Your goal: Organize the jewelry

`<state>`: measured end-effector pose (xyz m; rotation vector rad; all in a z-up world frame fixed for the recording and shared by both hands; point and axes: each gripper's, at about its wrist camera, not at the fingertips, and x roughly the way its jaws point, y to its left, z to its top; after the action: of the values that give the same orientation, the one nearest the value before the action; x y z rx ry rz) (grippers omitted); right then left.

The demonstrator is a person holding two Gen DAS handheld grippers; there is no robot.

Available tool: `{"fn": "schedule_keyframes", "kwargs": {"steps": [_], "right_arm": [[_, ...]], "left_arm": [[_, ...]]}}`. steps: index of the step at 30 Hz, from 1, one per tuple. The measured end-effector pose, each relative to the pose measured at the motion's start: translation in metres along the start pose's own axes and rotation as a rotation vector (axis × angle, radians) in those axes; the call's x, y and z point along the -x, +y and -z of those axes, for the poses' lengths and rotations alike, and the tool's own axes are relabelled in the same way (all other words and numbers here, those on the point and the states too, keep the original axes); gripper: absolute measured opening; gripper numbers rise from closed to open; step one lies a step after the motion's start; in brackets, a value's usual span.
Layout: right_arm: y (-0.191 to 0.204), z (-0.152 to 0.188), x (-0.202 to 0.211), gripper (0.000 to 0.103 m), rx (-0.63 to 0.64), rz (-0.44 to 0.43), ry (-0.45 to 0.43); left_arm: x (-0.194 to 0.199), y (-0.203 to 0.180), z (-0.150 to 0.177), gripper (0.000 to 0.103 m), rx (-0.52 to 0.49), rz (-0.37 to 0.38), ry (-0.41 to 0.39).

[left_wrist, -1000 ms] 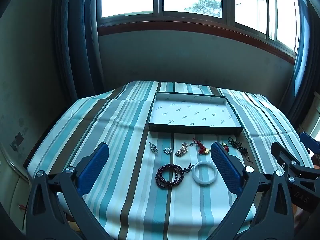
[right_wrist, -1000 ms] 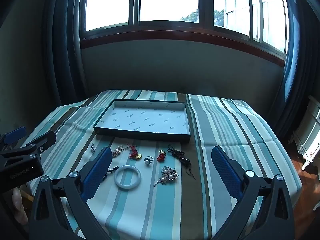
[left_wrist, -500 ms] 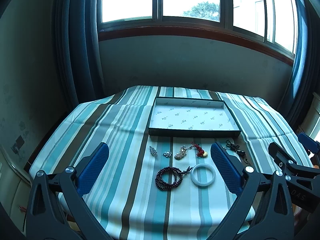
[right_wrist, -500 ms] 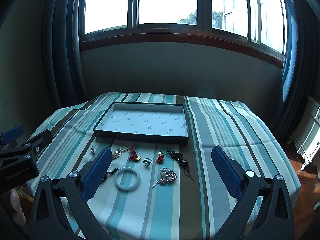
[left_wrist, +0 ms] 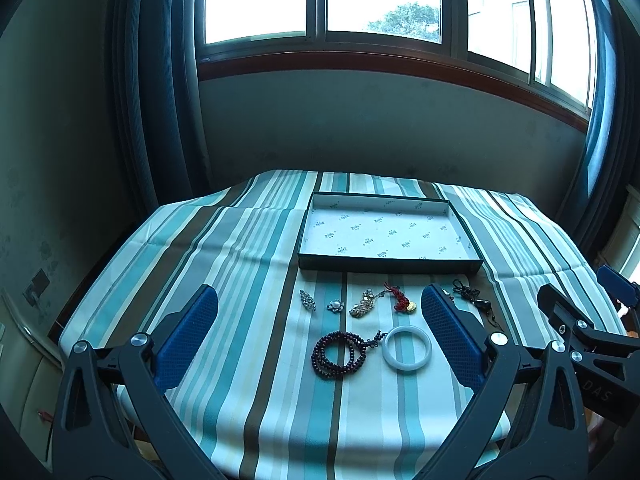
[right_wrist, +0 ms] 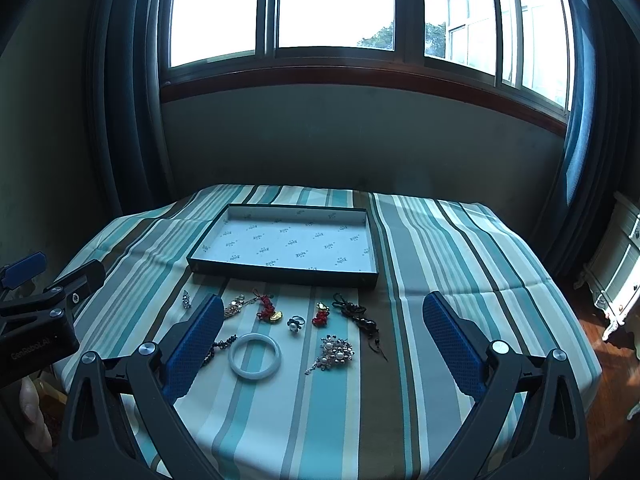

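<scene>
Left wrist view shows the left gripper [left_wrist: 316,334] above the near edge of the striped tabletop [left_wrist: 224,264], fingers [left_wrist: 188,334] wide apart and holding nothing. Between them lie a bead bracelet [left_wrist: 340,354] touching a white bangle [left_wrist: 407,347]; beyond, a row of brooches and a red charm [left_wrist: 400,302] sits before the empty tray [left_wrist: 390,266]. Right wrist view has the right gripper [right_wrist: 320,340] likewise spread and empty, with a ring [right_wrist: 296,323], a pearl brooch [right_wrist: 336,352] and a black tassel [right_wrist: 358,316] between its fingers.
</scene>
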<state>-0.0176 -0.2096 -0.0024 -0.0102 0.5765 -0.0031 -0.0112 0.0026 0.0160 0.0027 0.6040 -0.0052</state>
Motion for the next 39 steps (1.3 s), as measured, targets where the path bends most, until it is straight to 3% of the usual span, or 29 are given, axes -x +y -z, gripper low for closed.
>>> {"fn": "schedule_keyframes", "kwargs": {"steps": [39], "right_arm": [[0.0007, -0.0018, 0.0023, 0.099, 0.002, 0.001, -0.007]], "left_arm": [[0.0016, -0.0013, 0.0028, 0.101, 0.002, 0.0, 0.0]]}}
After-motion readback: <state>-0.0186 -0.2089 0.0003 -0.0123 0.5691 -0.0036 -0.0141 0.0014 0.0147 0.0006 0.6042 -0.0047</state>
